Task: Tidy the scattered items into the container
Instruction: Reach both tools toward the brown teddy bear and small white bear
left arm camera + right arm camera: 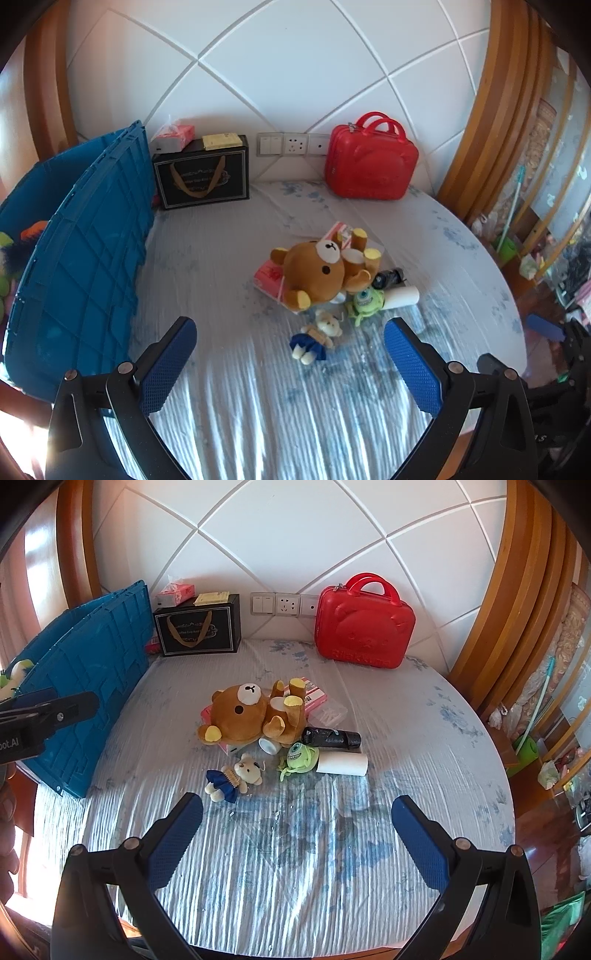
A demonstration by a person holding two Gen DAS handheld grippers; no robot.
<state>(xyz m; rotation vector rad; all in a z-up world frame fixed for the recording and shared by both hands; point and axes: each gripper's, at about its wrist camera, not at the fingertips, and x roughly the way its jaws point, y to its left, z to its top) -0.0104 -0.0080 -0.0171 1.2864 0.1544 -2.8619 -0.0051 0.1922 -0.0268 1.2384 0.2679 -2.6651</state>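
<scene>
A brown bear plush (321, 271) (251, 714) lies mid-table on pink packets (267, 277) (314, 696). Before it lie a small white bear in a blue dress (317, 338) (232, 777), a green one-eyed plush (365, 302) (299, 760), a white roll (400, 297) (341, 764) and a black roll (388, 278) (330, 738). The blue crate (85, 258) (88, 686) stands at the left with toys inside. My left gripper (290, 354) is open, hovering just short of the small bear. My right gripper (297, 830) is open and empty, nearer the front edge.
A black gift box (201, 177) (197, 631) with tissue packs on top and a red case (371, 162) (364, 622) stand against the back wall. The round table's cloth (295, 886) reaches the front edge. The other gripper shows at the right in the left wrist view (546, 328) and at the left in the right wrist view (44, 716).
</scene>
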